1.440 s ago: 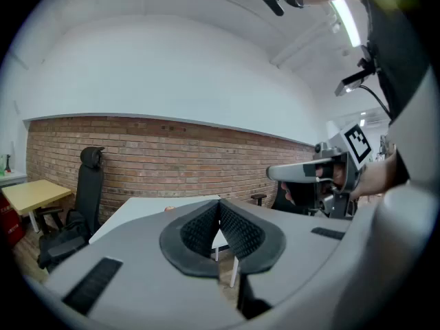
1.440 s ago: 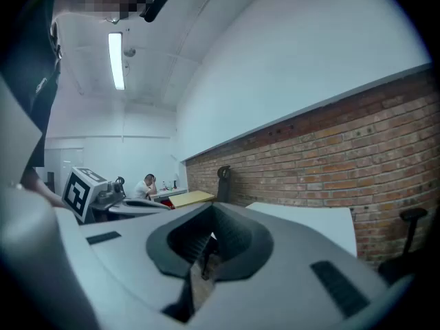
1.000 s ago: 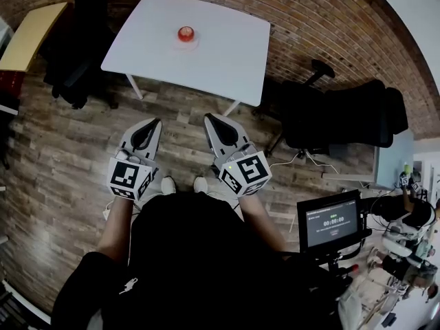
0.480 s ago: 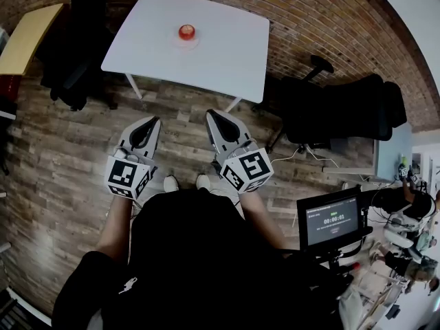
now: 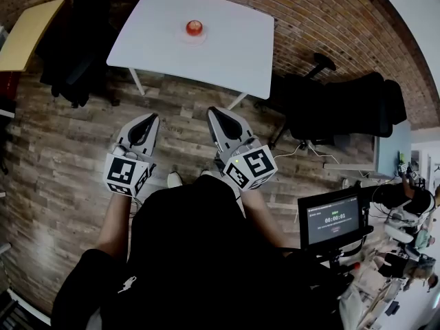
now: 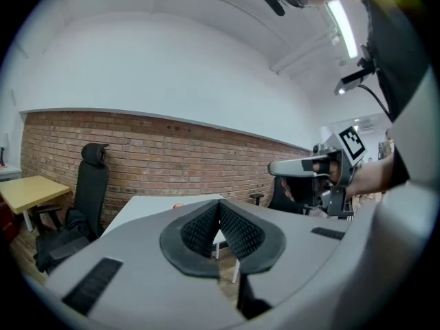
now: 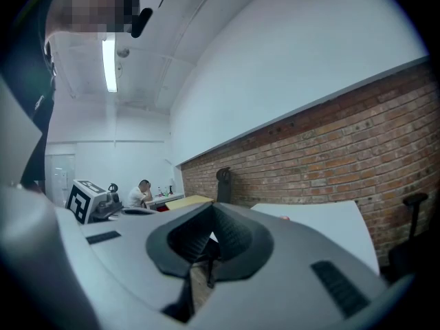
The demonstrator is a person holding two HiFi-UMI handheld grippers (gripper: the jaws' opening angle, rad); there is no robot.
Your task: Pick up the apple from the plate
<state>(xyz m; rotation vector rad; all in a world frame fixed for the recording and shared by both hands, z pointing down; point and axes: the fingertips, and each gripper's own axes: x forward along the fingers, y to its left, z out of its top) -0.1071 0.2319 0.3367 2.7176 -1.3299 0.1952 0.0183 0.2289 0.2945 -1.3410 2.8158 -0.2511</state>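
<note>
A red apple (image 5: 194,27) sits on a small white plate (image 5: 194,37) on the white table (image 5: 227,47) by the brick wall. It is well ahead of both grippers. My left gripper (image 5: 154,119) and right gripper (image 5: 211,110) are held side by side over the wooden floor, pointing at the table, both shut and empty. In the left gripper view the jaws (image 6: 219,208) meet, and the apple (image 6: 178,205) peeks over them. In the right gripper view the jaws (image 7: 212,212) are shut too, with the apple (image 7: 284,218) a small dot on the table.
A black office chair (image 5: 75,53) stands left of the table and another (image 5: 344,112) to its right. A yellow desk (image 5: 27,33) is at the far left. A monitor on a stand (image 5: 335,220) is at my right. Wooden floor lies between me and the table.
Both grippers have edged forward toward the table with the person's step. Their jaws stay shut. The apple has not moved on its plate.
</note>
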